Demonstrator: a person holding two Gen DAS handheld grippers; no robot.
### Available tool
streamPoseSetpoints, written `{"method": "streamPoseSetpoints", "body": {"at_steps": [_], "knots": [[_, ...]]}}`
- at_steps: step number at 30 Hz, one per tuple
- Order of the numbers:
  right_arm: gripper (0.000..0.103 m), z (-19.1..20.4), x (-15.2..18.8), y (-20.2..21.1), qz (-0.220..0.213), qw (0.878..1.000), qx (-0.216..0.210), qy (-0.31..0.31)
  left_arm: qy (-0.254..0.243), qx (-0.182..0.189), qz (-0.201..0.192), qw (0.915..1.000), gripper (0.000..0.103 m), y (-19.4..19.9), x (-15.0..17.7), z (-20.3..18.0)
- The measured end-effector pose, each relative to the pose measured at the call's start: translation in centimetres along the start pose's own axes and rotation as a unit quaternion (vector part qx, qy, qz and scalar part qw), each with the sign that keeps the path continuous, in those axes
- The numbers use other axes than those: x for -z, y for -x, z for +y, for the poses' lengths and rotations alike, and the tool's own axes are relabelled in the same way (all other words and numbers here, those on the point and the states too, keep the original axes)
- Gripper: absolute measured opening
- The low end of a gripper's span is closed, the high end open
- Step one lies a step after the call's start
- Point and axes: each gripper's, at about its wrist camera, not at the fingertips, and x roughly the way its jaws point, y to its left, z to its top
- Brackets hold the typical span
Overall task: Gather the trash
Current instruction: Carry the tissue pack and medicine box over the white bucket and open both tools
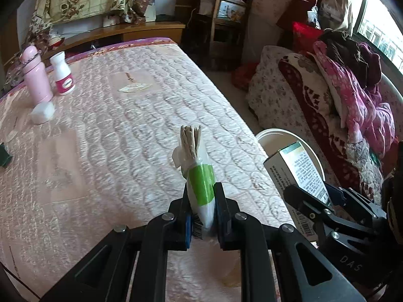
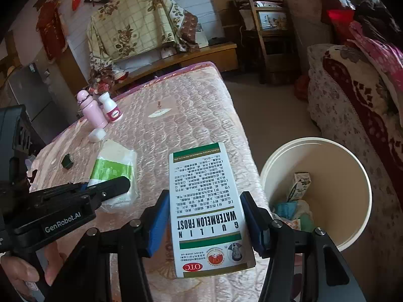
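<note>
My left gripper (image 1: 201, 191) is shut on a white tissue pack with a green band (image 1: 200, 176), held upright above the pink quilted mattress (image 1: 113, 138); brownish tissue sticks out of its top. In the right wrist view the same left gripper (image 2: 110, 186) and the tissue pack (image 2: 113, 161) show at the left. My right gripper (image 2: 204, 196) is shut on a white and green medicine box (image 2: 201, 176), its pads pressing both long sides. Just right of it, beside the mattress edge, stands a white bucket (image 2: 314, 141) holding a small carton (image 2: 301, 186) and other scraps.
At the mattress's far left stand a pink bottle (image 1: 35, 75), a white bottle with a pink label (image 1: 63, 75) and a small white tub (image 1: 42, 112). A flat paper scrap (image 1: 134, 87) lies mid-mattress. Piled bedding (image 1: 340, 95) is behind the bucket (image 1: 277, 136).
</note>
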Motion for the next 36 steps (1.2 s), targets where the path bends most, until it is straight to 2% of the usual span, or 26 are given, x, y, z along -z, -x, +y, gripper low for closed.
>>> {"method": "streamPoseSetpoints", "body": {"at_steps": [18,36], "knots": [[0.059,-3.3,0.3,-0.7,-0.001,0.999,0.018,-0.037,-0.027,0.011,0.014,0.9995,0.016,-1.7,-0.6,-4.0],[0.059,-8.9,-0.5,0.6,-0.011,0.994,0.082,-0.067,-0.056,0.047,0.031,0.9969,0.016,-4.5,-1.6,-8.5]]}}
